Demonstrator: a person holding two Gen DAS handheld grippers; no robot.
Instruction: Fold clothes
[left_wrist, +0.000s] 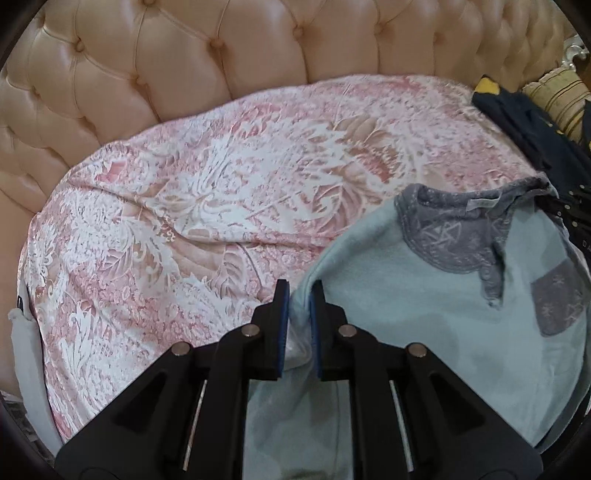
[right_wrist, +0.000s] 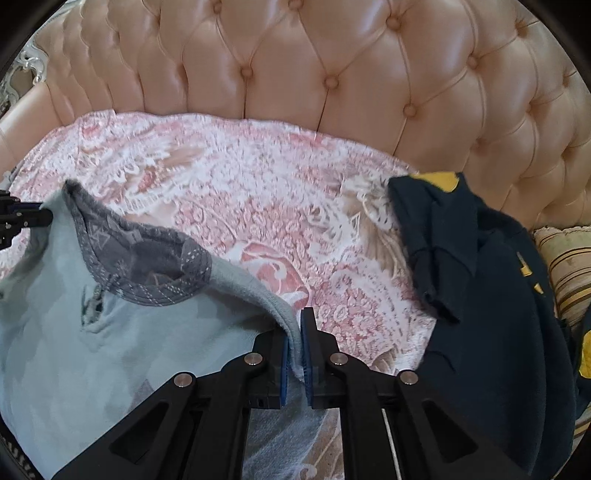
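A light blue shirt (left_wrist: 424, 314) with a grey patterned collar (left_wrist: 454, 236) and a grey chest pocket (left_wrist: 557, 302) hangs between my two grippers over a pink floral bedspread (left_wrist: 203, 206). My left gripper (left_wrist: 299, 295) is shut on the shirt's left shoulder edge. In the right wrist view my right gripper (right_wrist: 295, 332) is shut on the other shoulder edge of the shirt (right_wrist: 129, 350); the collar (right_wrist: 147, 266) sags between. The left gripper's tip (right_wrist: 29, 218) shows at the far left there.
A tufted peach headboard (right_wrist: 332, 74) stands behind the bed. A dark navy garment with yellow details (right_wrist: 491, 295) lies at the right on the bedspread (right_wrist: 258, 206), also in the left wrist view (left_wrist: 535, 136). A striped cushion (right_wrist: 569, 273) sits beyond it.
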